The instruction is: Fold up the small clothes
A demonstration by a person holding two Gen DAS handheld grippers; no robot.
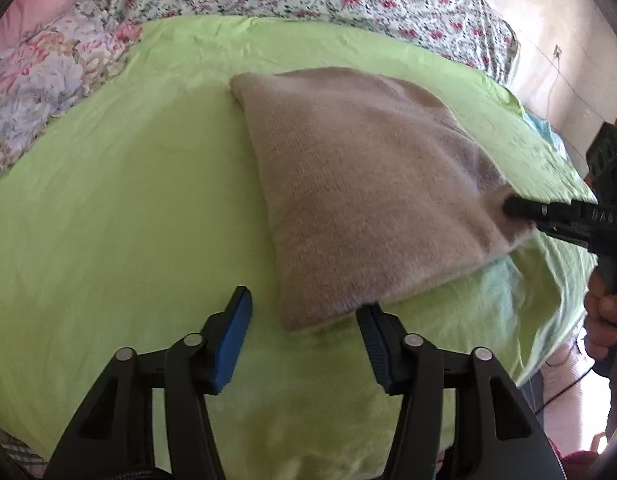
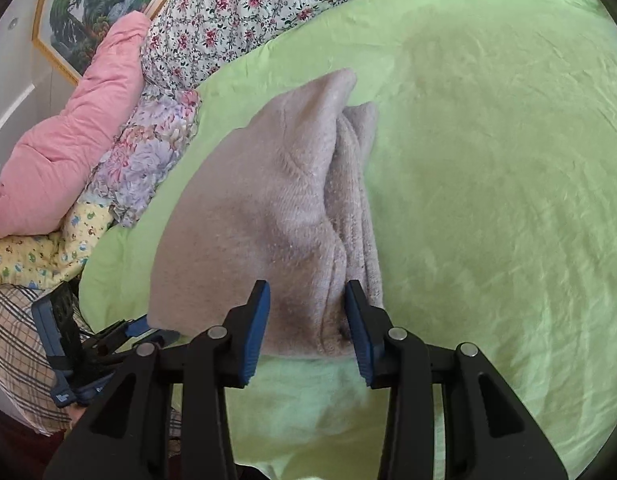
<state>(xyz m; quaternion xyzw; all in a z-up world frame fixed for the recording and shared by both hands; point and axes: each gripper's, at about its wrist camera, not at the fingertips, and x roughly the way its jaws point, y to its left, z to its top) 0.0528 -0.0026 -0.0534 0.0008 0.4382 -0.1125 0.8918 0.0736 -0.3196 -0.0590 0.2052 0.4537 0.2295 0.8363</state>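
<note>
Both my grippers sit at the folded beige sweater [image 2: 252, 216] on the green bed sheet [image 2: 488, 160]: right gripper [image 2: 307, 330] jaws pinching its soft bunched edge, left gripper [image 1: 304, 334] jaws apart, empty, beside a limp corner I'd take next.

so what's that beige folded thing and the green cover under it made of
Beige garment: looks like a soft knit, perhaps wool or fleece; fine ribbed rows and a fuzzy, matte nap show. Green sheet: thin woven cloth, probably cotton; matte, with fine creases and wrinkles.
</note>
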